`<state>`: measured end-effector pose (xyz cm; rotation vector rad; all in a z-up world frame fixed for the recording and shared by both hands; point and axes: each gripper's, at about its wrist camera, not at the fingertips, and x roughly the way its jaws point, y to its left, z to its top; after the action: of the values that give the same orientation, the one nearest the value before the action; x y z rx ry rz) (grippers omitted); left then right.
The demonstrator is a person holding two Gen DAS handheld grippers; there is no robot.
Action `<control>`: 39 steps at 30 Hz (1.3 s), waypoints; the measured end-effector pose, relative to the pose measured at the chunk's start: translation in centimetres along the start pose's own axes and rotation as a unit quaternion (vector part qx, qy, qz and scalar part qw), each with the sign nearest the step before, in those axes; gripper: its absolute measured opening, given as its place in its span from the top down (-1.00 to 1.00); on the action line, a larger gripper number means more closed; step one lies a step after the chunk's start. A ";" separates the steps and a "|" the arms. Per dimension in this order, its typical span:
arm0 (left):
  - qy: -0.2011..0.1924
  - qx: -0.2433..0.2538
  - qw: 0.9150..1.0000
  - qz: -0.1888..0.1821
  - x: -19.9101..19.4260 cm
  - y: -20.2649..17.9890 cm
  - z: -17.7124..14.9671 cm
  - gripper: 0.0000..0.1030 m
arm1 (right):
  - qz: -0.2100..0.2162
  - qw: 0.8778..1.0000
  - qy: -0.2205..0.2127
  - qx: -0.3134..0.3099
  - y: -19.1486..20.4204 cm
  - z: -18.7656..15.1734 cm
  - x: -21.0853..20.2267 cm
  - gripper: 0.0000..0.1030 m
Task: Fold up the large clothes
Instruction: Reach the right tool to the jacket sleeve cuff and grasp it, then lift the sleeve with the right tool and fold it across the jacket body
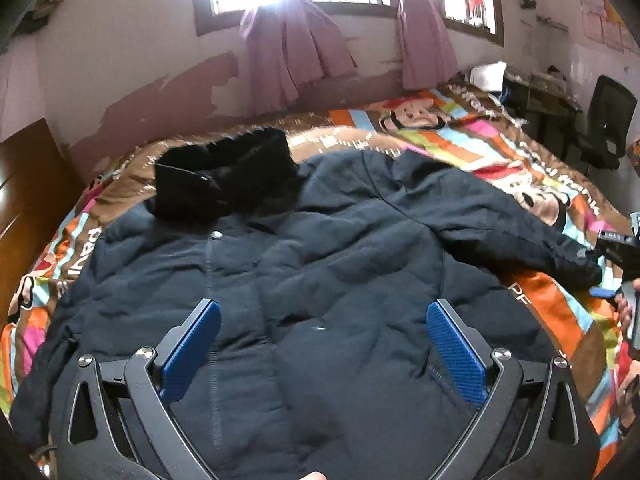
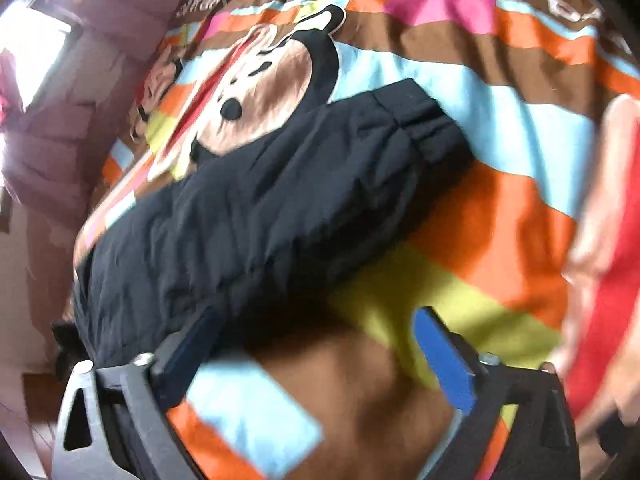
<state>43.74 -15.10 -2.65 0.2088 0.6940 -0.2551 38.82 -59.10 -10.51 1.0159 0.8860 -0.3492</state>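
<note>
A large dark navy padded jacket [image 1: 320, 264] with a black fur collar [image 1: 224, 176] lies spread on a bed. My left gripper [image 1: 324, 312] is open and empty, hovering above the jacket's body. The jacket's right sleeve [image 1: 520, 224] stretches out to the right, and the right gripper [image 1: 616, 256] sits near its cuff. In the right wrist view the sleeve [image 2: 260, 216] lies diagonally on the bedspread, its cuff [image 2: 424, 120] pointing up-right. My right gripper [image 2: 316, 332] is open, its left finger against the sleeve's lower edge. The view is motion-blurred.
The bed has a bright striped monkey-print cover [image 1: 532, 308]. A peeling pink wall with windows and mauve curtains [image 1: 292, 52] stands behind. A wooden headboard [image 1: 28, 192] is at left, a black office chair [image 1: 608, 120] and cluttered desk at right.
</note>
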 end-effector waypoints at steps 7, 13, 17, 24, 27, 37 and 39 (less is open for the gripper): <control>0.000 -0.016 1.000 -0.009 5.2 -2.2 2.3 -0.97 | 0.061 0.992 -0.032 0.105 -2.9 2.0 2.8 0.03; 0.022 -0.014 0.999 -0.029 9.9 -4.4 4.5 -0.97 | 0.058 0.995 -0.039 0.066 -3.2 2.8 2.0 0.76; 0.044 -0.016 0.998 -0.047 13.0 -5.5 5.2 -0.96 | 0.075 0.994 -0.073 0.026 -2.0 3.5 0.1 0.85; 0.096 -0.007 0.994 -0.053 15.9 -6.2 5.1 -0.97 | 0.093 0.982 -0.145 -0.078 2.4 3.9 -5.6 0.88; 0.109 -0.022 0.992 -0.064 16.1 -5.4 5.2 -0.97 | 0.100 0.971 -0.175 -0.131 5.0 3.4 -8.8 0.88; 0.025 -0.054 0.993 -0.105 6.6 2.0 7.2 -0.96 | 0.116 0.921 -0.218 -0.301 17.4 -2.1 -16.2 0.89; 0.017 -0.061 0.992 -0.111 4.4 4.6 6.9 -0.96 | 0.123 0.912 -0.217 -0.326 19.9 -3.9 -17.1 0.89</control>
<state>52.50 -13.36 0.16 0.0182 0.7648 -0.4220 39.00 -47.90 13.56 0.3891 0.4057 -0.0429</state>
